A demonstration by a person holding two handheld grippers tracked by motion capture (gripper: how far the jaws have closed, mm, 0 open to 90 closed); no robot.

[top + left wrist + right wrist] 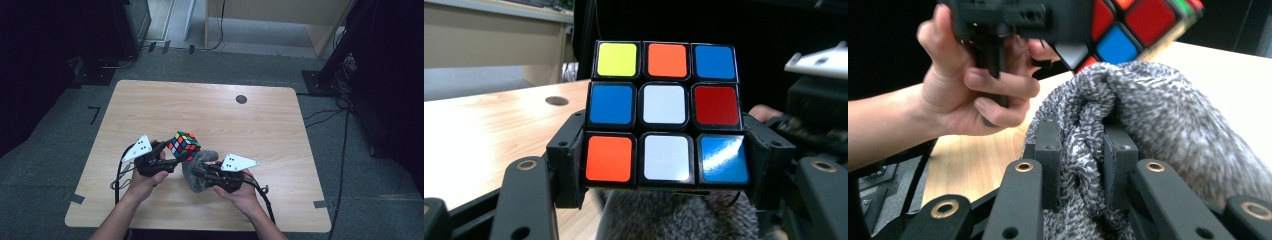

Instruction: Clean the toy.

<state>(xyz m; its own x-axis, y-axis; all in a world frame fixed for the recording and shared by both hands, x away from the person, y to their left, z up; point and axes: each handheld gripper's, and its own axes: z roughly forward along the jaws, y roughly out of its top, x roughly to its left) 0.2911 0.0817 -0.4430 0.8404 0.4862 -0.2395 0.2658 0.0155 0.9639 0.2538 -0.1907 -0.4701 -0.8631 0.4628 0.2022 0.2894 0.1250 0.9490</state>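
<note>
Grey knit cloth (1148, 125), bunched into a soft lump, sits pinched between the jaws of my right gripper (1080, 150), which are drawn nearly together w/ a fold of the fabric squeezed flat between the pads. In the high view the cloth (197, 170) hangs in front of that gripper (202, 172), just above the light wooden table (260, 130), near its front edge and about mid-width.

My left gripper (664, 165) holds the puzzle cube (665, 112) by two opposite sides, jaws roughly half open and pressed against the bottom row of tiles. The face toward the left gripper view's camera reads yellow, orange, blue on top; blue, white, red in the middle; orange, white, blue below (bottom-right tile catches a glare). Seen from above, the cube (184, 144) is lifted clear of the table and tilted on a corner, just left of and above the cloth; its underside touches the top of the bundle, as the right gripper view shows w/ the cube (1128, 30) resting at the cloth's crest.

My left hand (973, 85) wraps the gripper's handle. A small dark round insert (241, 99) marks the table's far side.
</note>
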